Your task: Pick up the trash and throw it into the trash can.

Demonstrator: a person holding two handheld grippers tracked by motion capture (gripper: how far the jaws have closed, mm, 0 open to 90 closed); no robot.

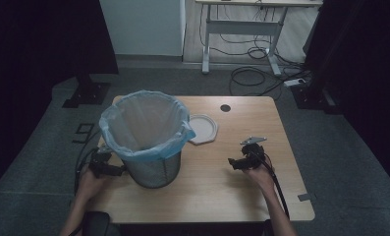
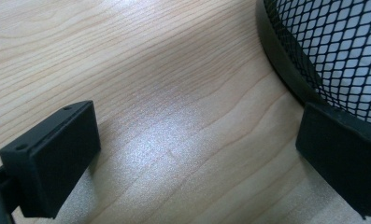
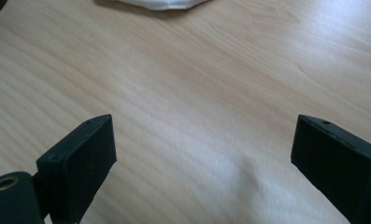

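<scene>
A black mesh bin [image 1: 153, 167] lined with a light blue bag [image 1: 143, 123] stands at the left of the wooden table [image 1: 232, 191]. My left gripper [image 1: 115, 170] rests low at the bin's left side, jaws open; in the left gripper view bare wood lies between them and the mesh wall [image 2: 332, 51] rises just past the right jaw. A white lid [image 1: 202, 129] lies flat beside the bin. My right gripper [image 1: 232, 162] hovers over bare wood right of centre, open and empty; the right gripper view catches the lid's edge [image 3: 160, 3] at the top.
A small dark hole [image 1: 225, 107] sits near the table's far edge. Beyond the table are a white desk frame [image 1: 241, 29], floor cables [image 1: 256, 73] and a black stand base [image 1: 87, 93]. Dark curtains flank both sides.
</scene>
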